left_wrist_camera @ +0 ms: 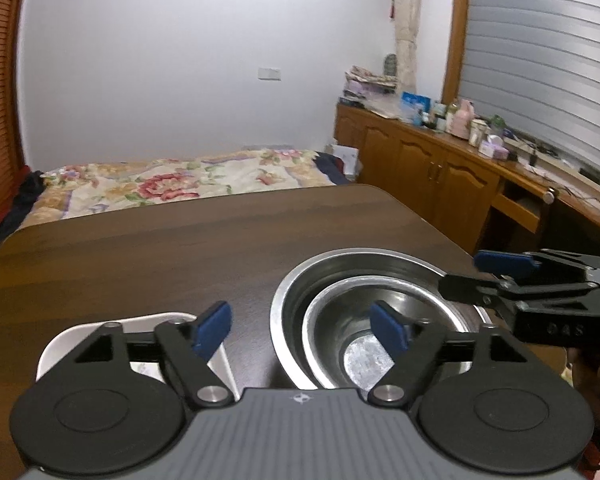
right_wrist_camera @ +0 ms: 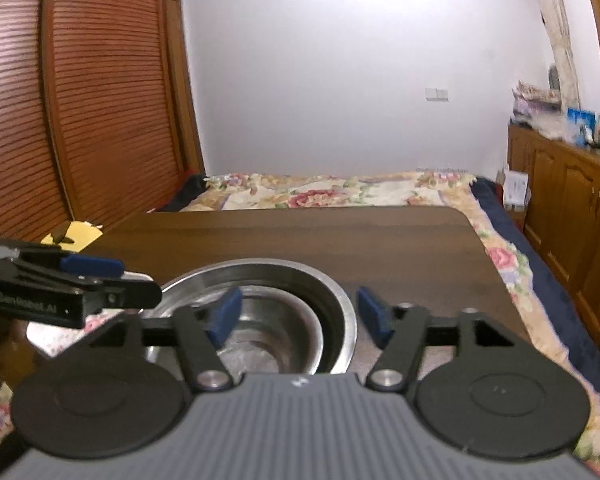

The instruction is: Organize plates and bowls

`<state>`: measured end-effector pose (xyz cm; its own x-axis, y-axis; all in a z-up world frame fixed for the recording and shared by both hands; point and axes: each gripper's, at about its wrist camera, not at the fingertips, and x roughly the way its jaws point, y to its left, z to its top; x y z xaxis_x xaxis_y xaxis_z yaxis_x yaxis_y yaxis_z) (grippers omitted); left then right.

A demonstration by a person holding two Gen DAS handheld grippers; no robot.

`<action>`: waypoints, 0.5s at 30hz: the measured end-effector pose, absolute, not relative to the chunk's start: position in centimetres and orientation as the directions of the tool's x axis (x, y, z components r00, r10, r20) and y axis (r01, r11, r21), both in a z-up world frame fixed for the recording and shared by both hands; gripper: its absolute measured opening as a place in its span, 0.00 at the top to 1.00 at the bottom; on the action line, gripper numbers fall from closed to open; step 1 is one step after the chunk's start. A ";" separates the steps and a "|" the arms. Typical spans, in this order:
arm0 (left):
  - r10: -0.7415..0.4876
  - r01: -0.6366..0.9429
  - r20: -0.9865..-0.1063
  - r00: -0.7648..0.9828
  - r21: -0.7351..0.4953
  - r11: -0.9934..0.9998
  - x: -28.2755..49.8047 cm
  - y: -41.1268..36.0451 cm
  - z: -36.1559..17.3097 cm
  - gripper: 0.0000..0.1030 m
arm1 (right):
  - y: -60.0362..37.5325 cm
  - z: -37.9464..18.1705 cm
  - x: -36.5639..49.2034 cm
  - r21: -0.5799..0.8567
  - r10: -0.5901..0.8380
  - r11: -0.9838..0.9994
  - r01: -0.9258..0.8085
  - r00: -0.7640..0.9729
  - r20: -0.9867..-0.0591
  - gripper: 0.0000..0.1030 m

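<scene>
Home bedroom, floral bed [right_wrist_camera: 340, 190], louvred wardrobe [right_wrist_camera: 80, 100]

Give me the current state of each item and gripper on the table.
Large bowl: upright on the table, holding the small bowl.
Small bowl: nested upright inside, empty.
Plate: flat on the table, left of the bowls, apart from them.
Left gripper: open, empty, above the bowls' near left side.
Right gripper: open, empty, astride the large bowl's right rim.

Small bowl [left_wrist_camera: 364, 344] inside large bowl [left_wrist_camera: 300, 292]

Silver nested bowls [left_wrist_camera: 342, 280] on dark woodgrain table [left_wrist_camera: 180, 248]; floral bedspread [left_wrist_camera: 172, 184] behind
</scene>
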<state>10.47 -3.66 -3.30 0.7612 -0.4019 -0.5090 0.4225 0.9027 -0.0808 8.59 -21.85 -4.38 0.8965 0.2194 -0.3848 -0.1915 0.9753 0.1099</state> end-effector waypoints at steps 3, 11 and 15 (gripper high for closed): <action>-0.374 0.389 -0.498 0.782 -0.078 0.918 9.7 -3.5 -3.5 0.12 | -22.1 -4.4 8.3 0.115 0.227 0.973 -0.199 0.902 -0.366 0.09; -0.315 0.319 -0.469 0.825 -0.073 0.945 8.0 -3.2 -3.5 0.05 | -22.3 -4.6 7.8 0.087 0.212 0.977 -0.193 0.910 -0.357 0.00; -0.315 0.318 -0.478 0.820 -0.078 0.945 8.0 -3.6 -4.1 0.05 | -22.6 -5.1 7.9 0.111 0.214 0.976 -0.186 0.908 -0.359 0.00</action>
<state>8.03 -3.59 -4.12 0.8201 -0.3153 -0.4775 0.3180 0.9449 -0.0777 7.95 -22.59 -5.07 0.9083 0.2140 -0.3593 -0.1860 0.9762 0.1114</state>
